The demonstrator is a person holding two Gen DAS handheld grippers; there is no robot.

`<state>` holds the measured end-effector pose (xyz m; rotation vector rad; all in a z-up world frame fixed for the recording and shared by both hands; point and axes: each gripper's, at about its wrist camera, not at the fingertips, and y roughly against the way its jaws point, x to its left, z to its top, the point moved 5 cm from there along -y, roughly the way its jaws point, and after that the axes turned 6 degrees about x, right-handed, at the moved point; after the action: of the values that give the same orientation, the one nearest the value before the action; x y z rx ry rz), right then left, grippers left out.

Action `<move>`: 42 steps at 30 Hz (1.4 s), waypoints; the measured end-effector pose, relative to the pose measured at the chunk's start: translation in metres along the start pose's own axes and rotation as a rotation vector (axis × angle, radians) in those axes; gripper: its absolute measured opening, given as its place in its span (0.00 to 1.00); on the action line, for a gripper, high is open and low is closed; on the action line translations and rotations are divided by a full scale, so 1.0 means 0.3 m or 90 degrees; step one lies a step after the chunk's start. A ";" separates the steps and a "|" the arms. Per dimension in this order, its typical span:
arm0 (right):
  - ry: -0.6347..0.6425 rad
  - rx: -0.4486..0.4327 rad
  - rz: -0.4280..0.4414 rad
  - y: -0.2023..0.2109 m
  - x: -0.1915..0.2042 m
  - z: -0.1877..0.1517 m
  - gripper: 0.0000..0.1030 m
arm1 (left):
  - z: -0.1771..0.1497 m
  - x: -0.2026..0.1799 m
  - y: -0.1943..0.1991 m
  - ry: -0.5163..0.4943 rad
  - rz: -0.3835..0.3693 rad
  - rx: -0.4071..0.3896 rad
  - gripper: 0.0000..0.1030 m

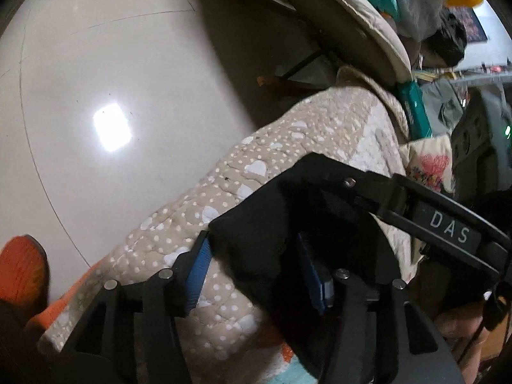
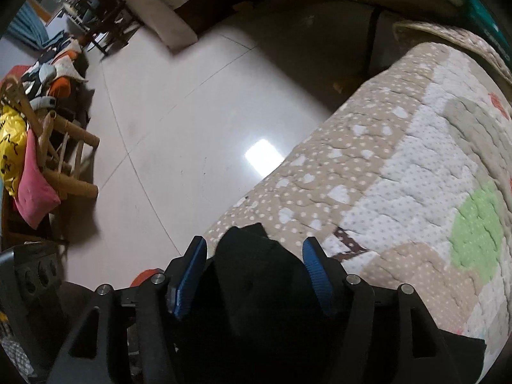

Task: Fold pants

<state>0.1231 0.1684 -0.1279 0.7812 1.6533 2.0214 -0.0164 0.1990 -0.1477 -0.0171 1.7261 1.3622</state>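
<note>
1. My left gripper (image 1: 252,275) has its blue pads spread apart around a bunch of the black pants (image 1: 275,224); whether they truly pinch it, I cannot tell.
2. My right gripper (image 2: 254,275) likewise straddles a peak of the pants (image 2: 252,275), pads apart.
3. The pants lie on the dotted quilt (image 2: 368,172), near its edge above the floor (image 2: 179,121), seemingly so that I can lift two points together for a fold.
</note>
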 end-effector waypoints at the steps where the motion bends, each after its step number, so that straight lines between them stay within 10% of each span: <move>1: 0.013 0.000 -0.014 -0.007 0.012 -0.003 0.64 | 0.001 -0.011 -0.002 -0.016 0.005 0.006 0.40; 3: 0.037 0.003 -0.055 -0.014 0.023 -0.014 0.44 | 0.003 -0.025 -0.002 -0.033 -0.008 0.022 0.11; 8: 0.034 -0.023 -0.080 0.036 0.023 -0.035 0.25 | -0.004 -0.049 0.035 -0.036 -0.076 0.034 0.10; 19: -0.030 -0.151 -0.060 0.360 -0.059 -0.183 0.24 | -0.131 -0.319 0.137 -0.163 -0.131 0.005 0.10; 33: -0.200 -0.226 -0.026 0.479 -0.411 -0.572 0.28 | -0.413 -0.577 -0.085 -0.301 -0.058 0.092 0.15; 42: -0.442 -0.233 -0.170 0.490 -0.752 -0.995 0.46 | -0.605 -0.571 -0.004 -0.425 -0.044 0.127 0.38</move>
<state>0.1043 -0.2277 -0.0621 0.9244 0.9078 1.5453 -0.0291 -0.0270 -0.0426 0.4375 1.2648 0.9826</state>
